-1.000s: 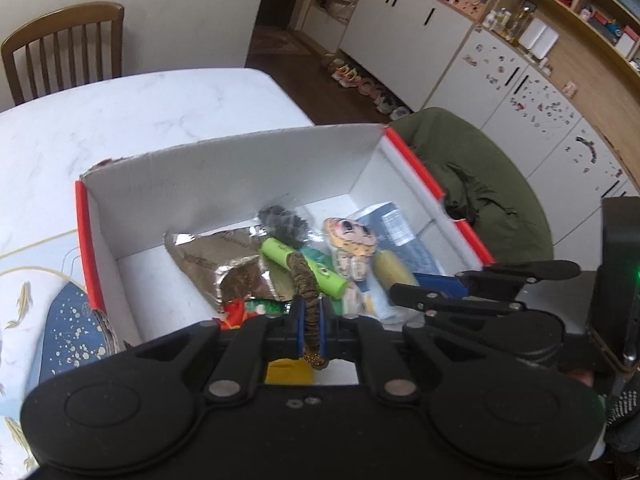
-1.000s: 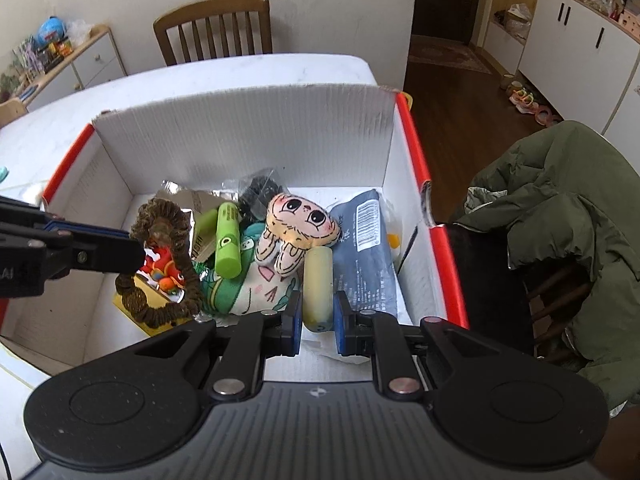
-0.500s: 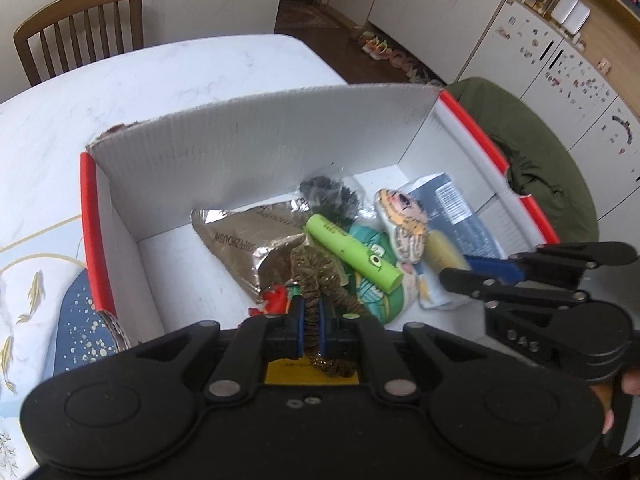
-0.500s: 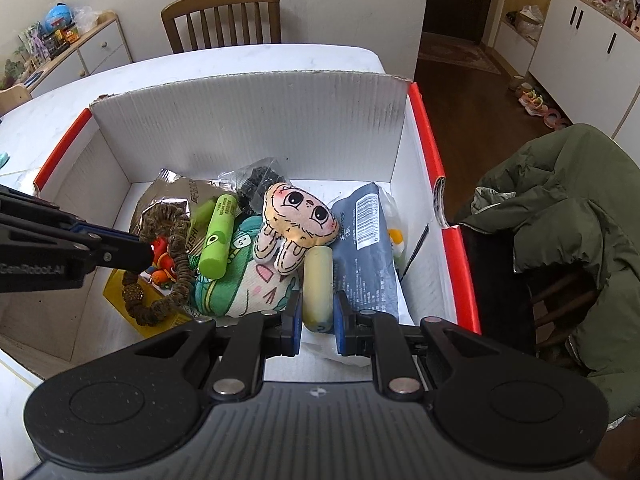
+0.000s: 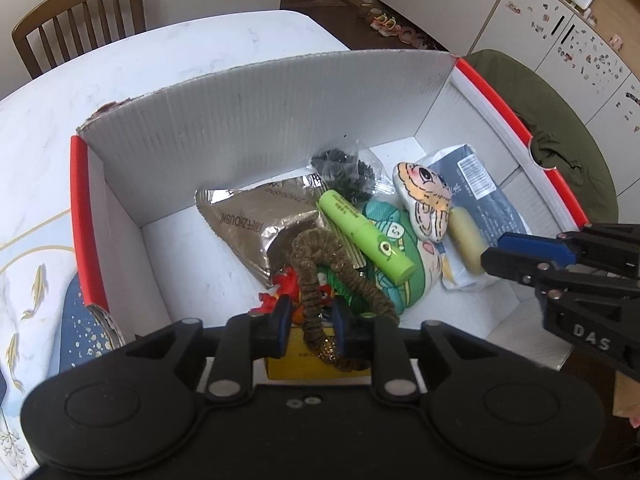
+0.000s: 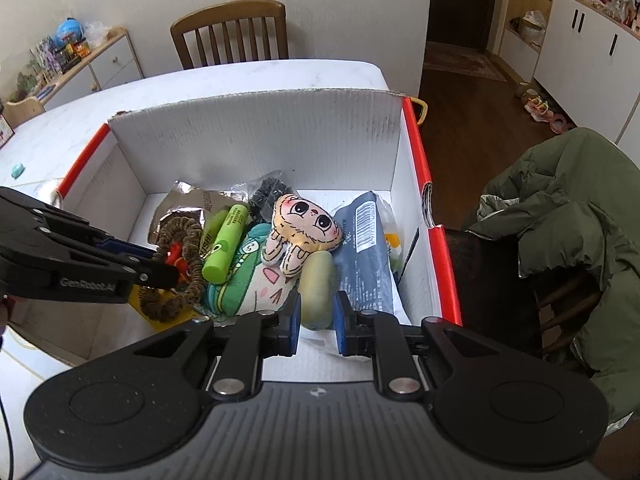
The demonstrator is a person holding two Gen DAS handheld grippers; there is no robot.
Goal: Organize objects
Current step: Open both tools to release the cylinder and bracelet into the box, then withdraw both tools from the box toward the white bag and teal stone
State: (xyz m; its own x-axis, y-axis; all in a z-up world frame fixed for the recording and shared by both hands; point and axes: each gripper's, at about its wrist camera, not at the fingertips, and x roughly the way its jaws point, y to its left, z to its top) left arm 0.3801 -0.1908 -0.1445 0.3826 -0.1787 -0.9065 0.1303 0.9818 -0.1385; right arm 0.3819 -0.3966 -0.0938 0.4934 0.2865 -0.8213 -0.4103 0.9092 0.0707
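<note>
My left gripper (image 5: 309, 318) stands parted, the fingers (image 5: 280, 316) clear on either side of a brown scrunchie (image 5: 320, 276) that runs between them without being pinched; the loop lies draped on the pile at the near left of the box, over a yellow packet (image 5: 316, 360) and a small red toy (image 5: 286, 284). My right gripper (image 6: 317, 322) is likewise parted and holds nothing, poised above the near end of a pale yellow roll (image 6: 316, 288); whether the roll touches either finger I cannot tell. Container: a white corrugated box (image 6: 256, 136) with red edging along its side rims, open at the top, standing on a white marble-look table (image 5: 160, 60). Contents, left to right: a crinkled silver-brown foil snack bag (image 5: 256, 216) lying flat; a lime-green tube (image 6: 224, 244) slanting across a green-and-white cartoon pouch (image 6: 256, 280); a clear bag of dark bits (image 5: 344, 168) toward the far wall; a flat plush face with big eyes and drooping ears (image 6: 306, 228) resting on the pouch; the yellow roll just beside it; a dark blue packet with a barcode label (image 6: 364, 256) against the right wall. Floor of the box bare at far left. Outside the box: a wooden chair (image 6: 230, 34) behind the table, an olive-green jacket (image 6: 568, 216) slung over a seat to the right, white cabinets (image 6: 592, 48) beyond, and a blue mat with gold fish (image 5: 36, 304) on the table at the left.
</note>
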